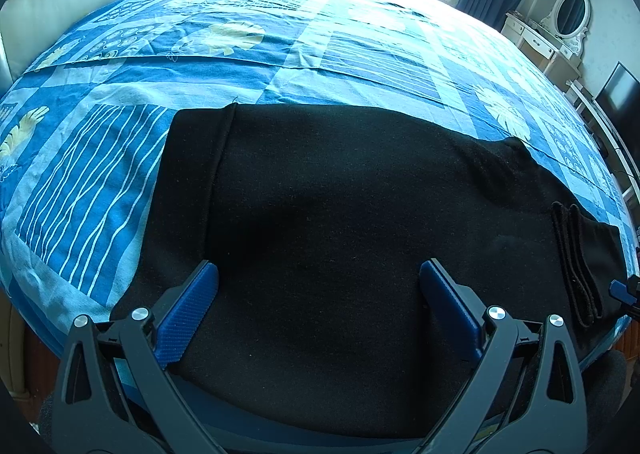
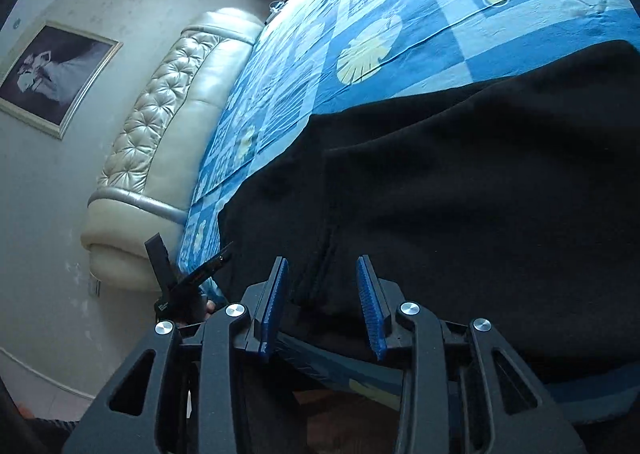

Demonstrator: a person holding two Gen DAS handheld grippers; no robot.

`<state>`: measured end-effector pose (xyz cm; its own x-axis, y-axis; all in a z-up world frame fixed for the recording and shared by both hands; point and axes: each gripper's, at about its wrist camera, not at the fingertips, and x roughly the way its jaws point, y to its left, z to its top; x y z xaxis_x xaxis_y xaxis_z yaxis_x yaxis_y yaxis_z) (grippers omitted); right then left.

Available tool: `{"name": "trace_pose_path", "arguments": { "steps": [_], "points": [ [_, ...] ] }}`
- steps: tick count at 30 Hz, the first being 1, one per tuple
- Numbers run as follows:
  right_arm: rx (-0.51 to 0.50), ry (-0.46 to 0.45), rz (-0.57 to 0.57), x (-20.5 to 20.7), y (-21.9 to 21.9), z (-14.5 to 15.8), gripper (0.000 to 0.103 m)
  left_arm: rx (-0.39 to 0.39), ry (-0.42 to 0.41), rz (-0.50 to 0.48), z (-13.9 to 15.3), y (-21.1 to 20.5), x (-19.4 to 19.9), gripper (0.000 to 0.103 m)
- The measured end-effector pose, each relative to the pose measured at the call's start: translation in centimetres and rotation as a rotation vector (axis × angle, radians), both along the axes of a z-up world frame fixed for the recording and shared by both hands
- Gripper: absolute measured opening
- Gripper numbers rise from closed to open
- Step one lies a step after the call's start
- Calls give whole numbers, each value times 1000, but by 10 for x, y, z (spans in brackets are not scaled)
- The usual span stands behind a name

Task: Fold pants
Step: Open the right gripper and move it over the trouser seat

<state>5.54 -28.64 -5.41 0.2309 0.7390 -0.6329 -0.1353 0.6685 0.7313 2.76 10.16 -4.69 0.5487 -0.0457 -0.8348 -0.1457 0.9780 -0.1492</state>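
We see the black pants [image 1: 360, 194] lying folded on the blue patterned bedsheet [image 1: 100, 158], their near edge cut off behind our left gripper [image 1: 319, 280], whose jaws stand wide apart. Our right gripper [image 2: 322, 278] is partly spread above a dark fold, gripping nothing.

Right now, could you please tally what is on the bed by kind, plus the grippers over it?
Black pants: 1
Blue patterned bedspread: 1
Grippers: 2, left gripper and right gripper, both with fingers apart
Total: 4
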Motion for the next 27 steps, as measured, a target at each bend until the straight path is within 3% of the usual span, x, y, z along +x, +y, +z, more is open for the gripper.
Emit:
{"name": "trace_pose_path", "arguments": {
  "steps": [4,6,10,15,21,27],
  "points": [
    [-81,29,69,1,42,-13,49,-10,-2,0,2,1,-1,100],
    [-78,22,67,5,48,-14,61,-27,-2,-1,6,3,-1,100],
    [-101,-2,90,7,53,-13,63,-131,-34,-6,23,21,-4,100],
    [-62,5,83,9,43,-19,63,-290,-70,34,36,79,-5,100],
    [-76,-9,89,7,47,-19,68,-503,5,8,10,144,6,96],
    [-78,-8,82,5,46,-16,69,-646,63,-81,-17,160,28,95]
  ]
}}
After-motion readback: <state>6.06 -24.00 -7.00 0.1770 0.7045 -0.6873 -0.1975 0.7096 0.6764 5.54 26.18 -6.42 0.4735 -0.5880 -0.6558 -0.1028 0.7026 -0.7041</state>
